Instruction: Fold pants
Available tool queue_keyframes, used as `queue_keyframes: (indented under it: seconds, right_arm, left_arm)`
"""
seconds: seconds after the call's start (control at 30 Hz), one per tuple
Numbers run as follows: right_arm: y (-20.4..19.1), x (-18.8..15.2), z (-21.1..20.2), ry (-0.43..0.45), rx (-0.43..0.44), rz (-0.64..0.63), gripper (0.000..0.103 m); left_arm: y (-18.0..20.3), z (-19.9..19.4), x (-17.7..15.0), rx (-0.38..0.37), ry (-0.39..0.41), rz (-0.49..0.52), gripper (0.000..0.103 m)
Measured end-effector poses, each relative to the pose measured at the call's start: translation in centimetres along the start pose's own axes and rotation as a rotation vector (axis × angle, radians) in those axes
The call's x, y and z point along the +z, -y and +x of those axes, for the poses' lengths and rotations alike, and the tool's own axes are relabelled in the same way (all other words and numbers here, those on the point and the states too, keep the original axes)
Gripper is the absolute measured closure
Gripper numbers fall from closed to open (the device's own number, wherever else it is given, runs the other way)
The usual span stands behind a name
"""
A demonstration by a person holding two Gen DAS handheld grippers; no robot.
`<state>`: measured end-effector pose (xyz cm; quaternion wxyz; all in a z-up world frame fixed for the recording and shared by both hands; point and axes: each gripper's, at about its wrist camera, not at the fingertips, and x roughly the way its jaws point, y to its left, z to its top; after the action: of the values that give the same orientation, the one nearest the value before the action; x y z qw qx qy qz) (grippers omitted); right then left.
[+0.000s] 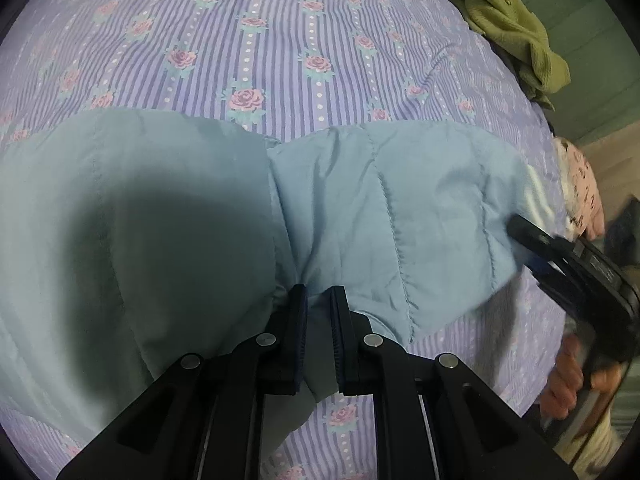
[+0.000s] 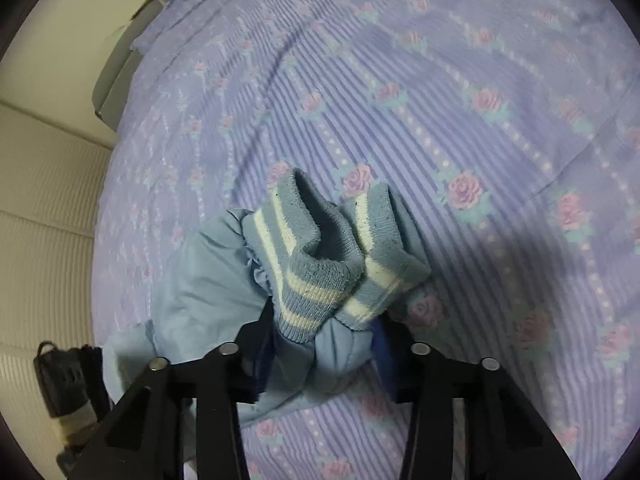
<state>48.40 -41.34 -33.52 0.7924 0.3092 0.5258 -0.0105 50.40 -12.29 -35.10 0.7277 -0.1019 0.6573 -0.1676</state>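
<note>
Basically pants lie flat across the bedsheet, long axis left-right. Left gripper pinches the near edge mid-length; right gripper clamps bunched fabric w/ striped cuffs at the leg end.

Bedspread open beyond pants, clutter at edges
Wide bare bedspread past pants; green cloth blocks far-right corner, wall close on the other side.

Dim overhead light, dark soft shadows on the cloth, fisheye-bent vignetted edges, slight blur.
</note>
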Motion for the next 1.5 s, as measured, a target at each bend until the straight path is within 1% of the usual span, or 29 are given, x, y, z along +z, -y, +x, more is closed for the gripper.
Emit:
queue_keyframes:
  seconds: [0.03, 0.07, 0.13, 0.2, 0.33, 0.4, 0.43, 0.47, 0.5, 0.53, 0.57, 0.67, 0.77, 0.8, 0.9, 0.97, 1.0, 1.1, 1.2, 1.33, 1.4, 1.5]
  right_arm:
    - [-0.3, -0.2, -1.0, 0.020, -0.003, -0.001, 0.064]
    - [-1.0, -0.7, -2.3, 0.043, -0.023, -0.013, 0.065]
    - [-2.3, -1.8, -4.2, 0.081, -0.064, -0.066, 0.065]
    - [-4.2, -2.8, -5.6, 0.105, -0.102, -0.136, 0.065]
    - [-8.1, -4.3, -7.0, 0.127, -0.161, -0.275, 0.065]
    - [-9.4, -4.9, -7.5, 0.136, -0.193, -0.325, 0.065]
    - [-10.0, -5.3, -7.9, 0.148, -0.207, -0.348, 0.065]
    - [-10.9, -5.5, -8.4, 0.159, -0.223, -0.374, 0.065]
    - [-11.8, -5.7, -9.1, 0.172, -0.229, -0.397, 0.065]
    - [-12.6, -5.9, -9.9, 0.185, -0.230, -0.410, 0.065]
    - [-13.0, -6.4, -10.6, 0.193, -0.233, -0.425, 0.065]
    - [-16.4, -7.8, -11.7, 0.221, -0.266, -0.505, 0.065]
    - [-20.8, -9.4, -11.6, 0.237, -0.273, -0.584, 0.065]
    - [-22.1, -10.1, -11.5, 0.242, -0.275, -0.606, 0.065]
    - [-26.5, -12.7, -10.1, 0.245, -0.294, -0.684, 0.065]
    - [-29.0, -14.4, -8.9, 0.230, -0.291, -0.707, 0.065]
    - [-29.8, -15.0, -8.7, 0.226, -0.291, -0.715, 0.065]
    - [-33.4, -17.4, -6.2, 0.214, -0.309, -0.773, 0.065]
    - [-36.5, -19.4, -3.1, 0.190, -0.326, -0.835, 0.065]
    - [-39.3, -22.4, 1.3, 0.105, -0.352, -0.917, 0.064]
    - [-40.3, -24.2, 3.5, 0.055, -0.368, -0.991, 0.063]
    - [-41.0, -25.9, 5.0, -0.011, -0.329, -1.049, 0.058]
  left_arm:
    - [-0.1, -0.1, 0.0, -0.010, 0.001, -0.008, 0.089]
    - [-0.3, -0.2, -0.1, -0.019, -0.001, -0.018, 0.090]
    - [-0.4, 0.1, -0.2, -0.026, -0.012, -0.027, 0.090]
    - [-0.3, 0.4, -0.2, -0.008, -0.019, -0.017, 0.090]
    - [0.7, 1.3, 0.1, 0.063, -0.037, 0.022, 0.090]
    - [0.9, 0.7, 0.3, 0.078, -0.042, 0.029, 0.090]
    - [0.7, -0.5, 0.2, 0.078, -0.023, 0.016, 0.090]
    - [0.4, -2.2, -0.1, 0.061, 0.014, -0.002, 0.089]
    - [0.0, -3.8, -0.4, 0.044, 0.054, -0.016, 0.081]
    - [-0.8, -6.3, -1.1, 0.034, 0.107, -0.037, 0.070]
    - [-1.5, -8.0, -1.6, 0.028, 0.140, -0.050, 0.067]
    - [-4.7, -13.3, -3.6, 0.026, 0.227, -0.074, 0.065]
    - [-8.6, -16.9, -5.6, 0.037, 0.259, -0.107, 0.065]
    - [-10.2, -17.9, -6.4, 0.035, 0.261, -0.122, 0.064]
    - [-13.1, -19.5, -7.9, 0.052, 0.269, -0.158, 0.064]
    - [-15.8, -20.5, -9.2, 0.059, 0.272, -0.192, 0.065]
    - [-16.3, -20.8, -9.6, 0.059, 0.274, -0.200, 0.065]
    - [-18.7, -21.9, -11.1, 0.063, 0.292, -0.218, 0.065]
    - [-21.2, -23.2, -12.4, 0.090, 0.314, -0.224, 0.065]
    - [-24.4, -24.1, -13.9, 0.119, 0.325, -0.258, 0.065]
    - [-25.5, -24.2, -14.5, 0.133, 0.325, -0.278, 0.065]
    - [-27.5, -24.4, -15.8, 0.132, 0.323, -0.313, 0.065]
